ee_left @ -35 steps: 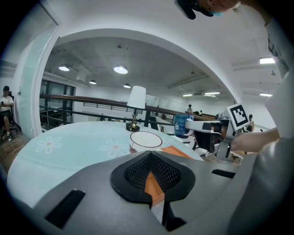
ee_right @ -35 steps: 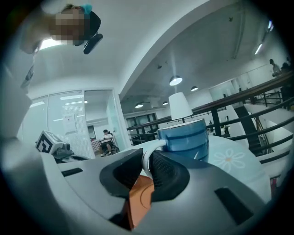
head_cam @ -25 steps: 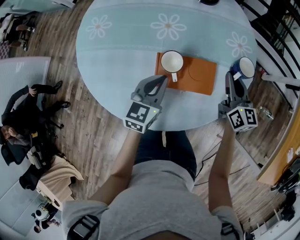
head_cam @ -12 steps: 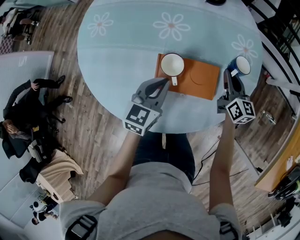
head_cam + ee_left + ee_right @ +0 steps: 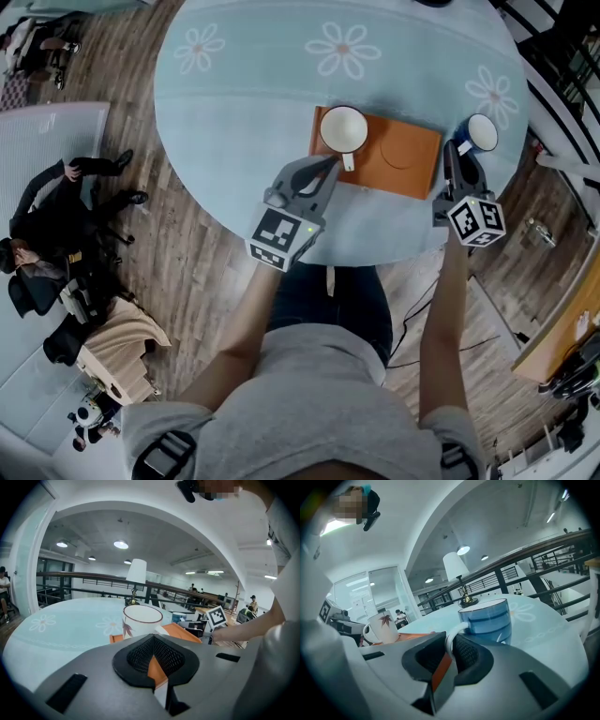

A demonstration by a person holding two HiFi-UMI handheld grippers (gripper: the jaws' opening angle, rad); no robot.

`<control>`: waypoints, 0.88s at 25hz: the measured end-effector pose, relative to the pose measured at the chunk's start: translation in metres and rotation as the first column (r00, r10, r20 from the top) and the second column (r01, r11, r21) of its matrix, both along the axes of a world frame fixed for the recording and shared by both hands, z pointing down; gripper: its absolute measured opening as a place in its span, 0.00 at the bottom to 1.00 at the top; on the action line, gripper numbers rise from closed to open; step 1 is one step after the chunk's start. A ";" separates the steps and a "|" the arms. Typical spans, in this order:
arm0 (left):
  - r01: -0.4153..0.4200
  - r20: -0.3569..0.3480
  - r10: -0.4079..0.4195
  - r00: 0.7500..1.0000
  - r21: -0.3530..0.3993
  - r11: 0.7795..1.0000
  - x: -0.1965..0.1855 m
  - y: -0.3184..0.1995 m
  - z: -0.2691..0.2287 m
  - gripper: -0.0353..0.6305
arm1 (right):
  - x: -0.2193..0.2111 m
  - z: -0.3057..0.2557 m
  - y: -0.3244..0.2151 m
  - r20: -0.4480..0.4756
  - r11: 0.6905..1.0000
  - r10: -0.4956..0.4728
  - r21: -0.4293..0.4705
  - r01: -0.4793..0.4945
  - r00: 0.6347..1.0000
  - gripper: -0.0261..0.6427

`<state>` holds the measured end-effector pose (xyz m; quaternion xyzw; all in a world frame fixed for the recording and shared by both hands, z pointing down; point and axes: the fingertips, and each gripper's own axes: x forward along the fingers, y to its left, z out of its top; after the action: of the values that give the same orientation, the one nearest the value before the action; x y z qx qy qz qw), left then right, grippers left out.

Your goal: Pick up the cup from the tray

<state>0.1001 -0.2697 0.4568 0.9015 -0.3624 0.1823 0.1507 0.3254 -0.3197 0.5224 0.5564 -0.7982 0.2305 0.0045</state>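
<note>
A white cup (image 5: pixel 343 128) with a red leaf print (image 5: pixel 142 620) stands on the left end of the orange tray (image 5: pixel 403 159). My left gripper (image 5: pixel 326 167) is shut and empty at the tray's near left corner, pointing at that cup. A blue striped cup (image 5: pixel 482 133) is off the tray, just right of it. My right gripper (image 5: pixel 454 150) is shut on its white handle, which shows between the pads (image 5: pixel 464 654) in the right gripper view. Whether the blue cup (image 5: pixel 485 618) rests on the cloth I cannot tell.
The round table (image 5: pixel 244 94) has a pale blue cloth with daisy prints, and its near edge runs under both grippers. A white lamp (image 5: pixel 457 571) stands at the far side. A railing (image 5: pixel 553 66) runs right of the table, with wooden floor all round.
My right gripper has sunk with the blue cup toward the table beside the tray. The left gripper and the white cup have stayed where they were.
</note>
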 end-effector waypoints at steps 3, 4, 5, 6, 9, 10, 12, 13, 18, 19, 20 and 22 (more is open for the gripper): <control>-0.003 -0.006 0.003 1.000 0.000 1.000 0.002 0.002 -0.001 0.06 | -0.001 0.001 0.002 0.001 1.000 0.007 -0.002 -0.007 1.000 0.10; -0.005 -0.008 0.005 1.000 0.001 1.000 0.002 0.002 -0.001 0.06 | -0.001 0.002 0.003 -0.009 1.000 0.006 -0.005 -0.006 1.000 0.10; -0.006 -0.010 0.006 1.000 0.002 1.000 0.003 0.003 -0.002 0.06 | -0.002 0.004 0.004 -0.023 1.000 0.003 -0.010 -0.003 1.000 0.10; -0.006 -0.012 0.006 1.000 0.003 1.000 0.004 0.003 -0.002 0.06 | -0.003 0.006 0.005 -0.040 1.000 0.000 -0.015 -0.001 0.999 0.10; -0.006 -0.018 0.006 1.000 0.004 1.000 0.004 0.003 -0.001 0.06 | -0.005 0.012 0.008 -0.100 0.999 0.001 -0.034 -0.004 0.995 0.10; -0.005 -0.020 0.005 1.000 0.003 1.000 0.004 0.004 -0.001 0.06 | -0.005 0.014 0.010 -0.117 0.999 0.008 -0.040 -0.013 0.993 0.10; -0.003 -0.022 0.003 1.000 -0.002 1.000 0.003 0.005 0.000 0.06 | -0.004 0.019 0.013 -0.142 0.998 0.033 -0.047 -0.040 0.989 0.10; -0.003 -0.022 0.003 1.000 -0.004 1.000 0.003 0.006 0.001 0.06 | -0.004 0.020 0.014 -0.149 0.998 0.044 -0.048 -0.051 0.988 0.10; 0.007 -0.031 -0.007 1.000 -0.015 1.000 -0.002 0.010 0.001 0.06 | -0.008 0.018 0.015 -0.162 0.997 0.049 -0.056 -0.059 0.986 0.12; 0.013 -0.035 -0.014 0.999 -0.021 1.000 -0.003 0.010 0.001 0.06 | -0.009 0.018 0.015 -0.157 0.996 0.052 -0.058 -0.062 0.986 0.15; 0.020 -0.041 -0.021 0.999 -0.025 0.999 -0.005 0.010 0.001 0.06 | -0.009 0.018 0.015 -0.149 0.996 0.062 -0.059 -0.072 0.987 0.18; 0.032 -0.053 -0.033 0.998 -0.027 0.999 -0.007 0.009 0.001 0.06 | -0.007 0.019 0.016 -0.115 0.991 0.107 -0.064 -0.115 0.988 0.20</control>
<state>0.0931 -0.2610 0.4574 0.8980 -0.3703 0.1606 0.1751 0.3184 -0.3037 0.5409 0.6115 -0.7559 0.2271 0.0556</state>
